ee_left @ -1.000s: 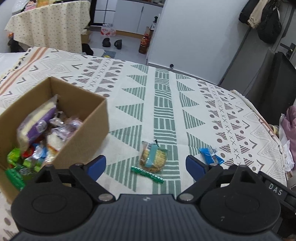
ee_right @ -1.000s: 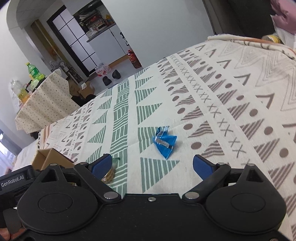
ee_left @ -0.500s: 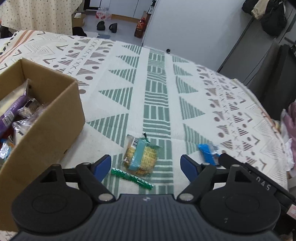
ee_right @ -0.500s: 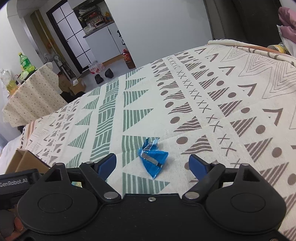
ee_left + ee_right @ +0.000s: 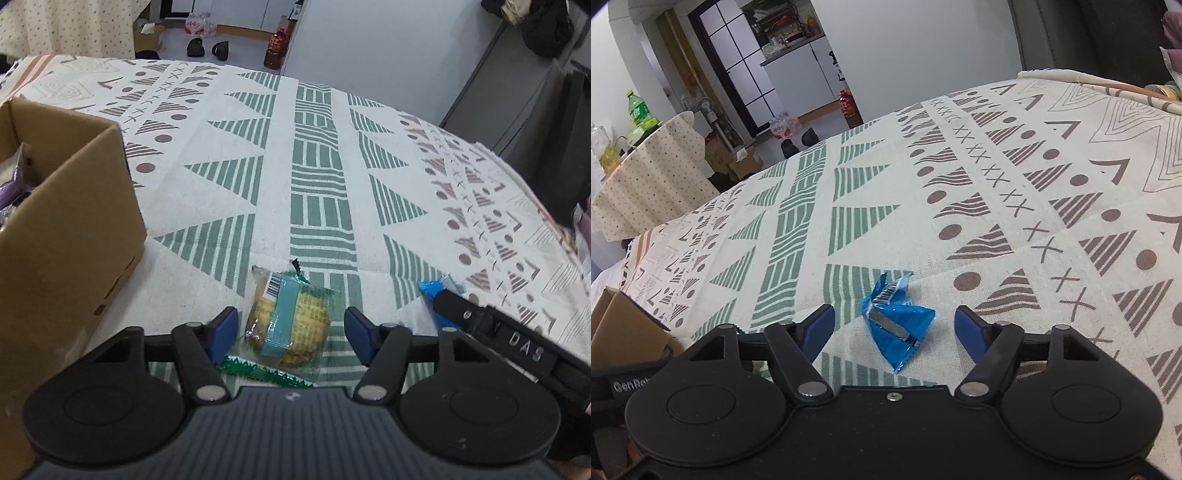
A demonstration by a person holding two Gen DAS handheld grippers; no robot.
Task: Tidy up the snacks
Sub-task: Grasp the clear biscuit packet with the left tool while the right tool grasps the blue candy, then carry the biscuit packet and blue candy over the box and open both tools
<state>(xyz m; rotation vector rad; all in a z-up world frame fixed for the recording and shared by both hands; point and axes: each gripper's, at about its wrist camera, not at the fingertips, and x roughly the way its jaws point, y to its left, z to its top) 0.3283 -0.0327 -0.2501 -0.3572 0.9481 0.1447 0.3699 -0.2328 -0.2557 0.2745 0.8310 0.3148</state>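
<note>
Patterned cloth (image 5: 317, 192) covers the bench. Left gripper (image 5: 290, 330) fingers spread wide around a cracker pack (image 5: 288, 325), beside a box (image 5: 66, 236). Right gripper (image 5: 894, 326) fingers spread wide around a blue wrapper (image 5: 897, 325).

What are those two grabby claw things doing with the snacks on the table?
A person is tidying snacks into the cardboard box. The left gripper is open around a clear-wrapped biscuit packet, with a green wrapper lying beside it. The right gripper is open around a blue candy wrapper. Neither has closed yet; everything lies on the patterned tablecloth.
</note>
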